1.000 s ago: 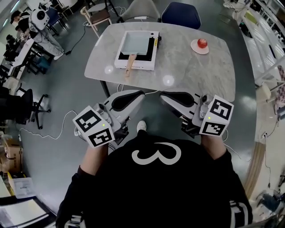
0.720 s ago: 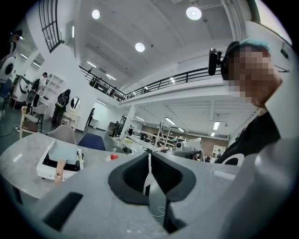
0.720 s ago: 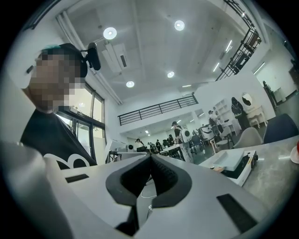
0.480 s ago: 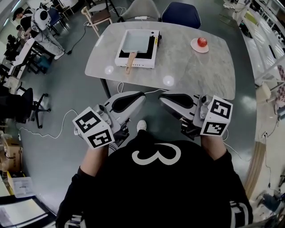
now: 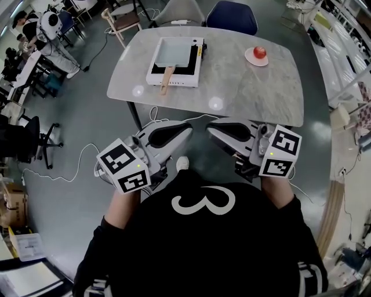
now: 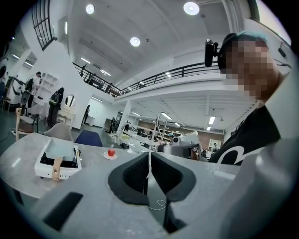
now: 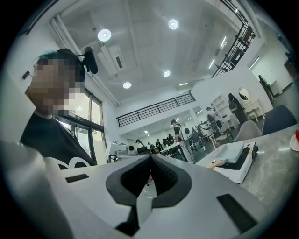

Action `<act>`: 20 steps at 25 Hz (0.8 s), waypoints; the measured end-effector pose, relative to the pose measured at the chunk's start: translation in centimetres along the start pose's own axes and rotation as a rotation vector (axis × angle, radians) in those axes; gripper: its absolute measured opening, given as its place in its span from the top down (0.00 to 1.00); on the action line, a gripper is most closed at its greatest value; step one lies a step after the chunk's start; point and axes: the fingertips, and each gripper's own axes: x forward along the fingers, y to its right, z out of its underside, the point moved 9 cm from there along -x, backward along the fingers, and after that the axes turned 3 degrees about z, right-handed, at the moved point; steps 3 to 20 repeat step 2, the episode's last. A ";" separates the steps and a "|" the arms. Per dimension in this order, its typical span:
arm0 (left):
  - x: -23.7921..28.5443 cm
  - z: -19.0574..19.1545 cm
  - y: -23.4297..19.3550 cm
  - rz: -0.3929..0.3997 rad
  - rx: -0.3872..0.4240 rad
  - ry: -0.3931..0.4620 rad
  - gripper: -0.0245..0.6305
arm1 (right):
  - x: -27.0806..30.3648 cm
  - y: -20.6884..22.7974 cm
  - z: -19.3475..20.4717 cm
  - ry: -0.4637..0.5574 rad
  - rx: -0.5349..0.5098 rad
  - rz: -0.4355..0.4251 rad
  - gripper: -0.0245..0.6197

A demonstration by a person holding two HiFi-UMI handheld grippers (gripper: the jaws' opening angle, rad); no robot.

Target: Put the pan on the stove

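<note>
- The square pan point(image 5: 174, 52) sits on the white portable stove point(image 5: 179, 83), at the far left part of the worktop point(image 5: 255, 87).
- Its wooden handle point(image 5: 166, 80) points to the near edge and reaches over the front of the stove.
- A small plate point(image 5: 250, 58) with a red round fruit point(image 5: 259, 52) stands at the far right corner, well apart from the stove.
- The left gripper point(image 5: 184, 126) is held before the near edge of the worktop. Its jaws are pressed together and nothing is between them.
- The right gripper point(image 5: 212, 127) is just beside it, also with jaws together and empty.
- Both grippers are well apart from the pan.
- A grey chair point(image 5: 179, 10) and a blue chair point(image 5: 232, 16) stand at the far edge.
</note>
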 end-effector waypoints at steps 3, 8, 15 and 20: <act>0.1 0.1 -0.1 0.004 0.003 -0.014 0.92 | 0.1 0.1 0.0 -0.002 -0.003 0.004 0.94; 0.1 0.1 -0.1 0.004 0.003 -0.014 0.92 | 0.1 0.1 0.0 -0.002 -0.003 0.004 0.94; 0.1 0.1 -0.1 0.004 0.003 -0.014 0.92 | 0.1 0.1 0.0 -0.002 -0.003 0.004 0.94; 0.1 0.1 -0.1 0.004 0.003 -0.014 0.92 | 0.1 0.1 0.0 -0.002 -0.003 0.004 0.94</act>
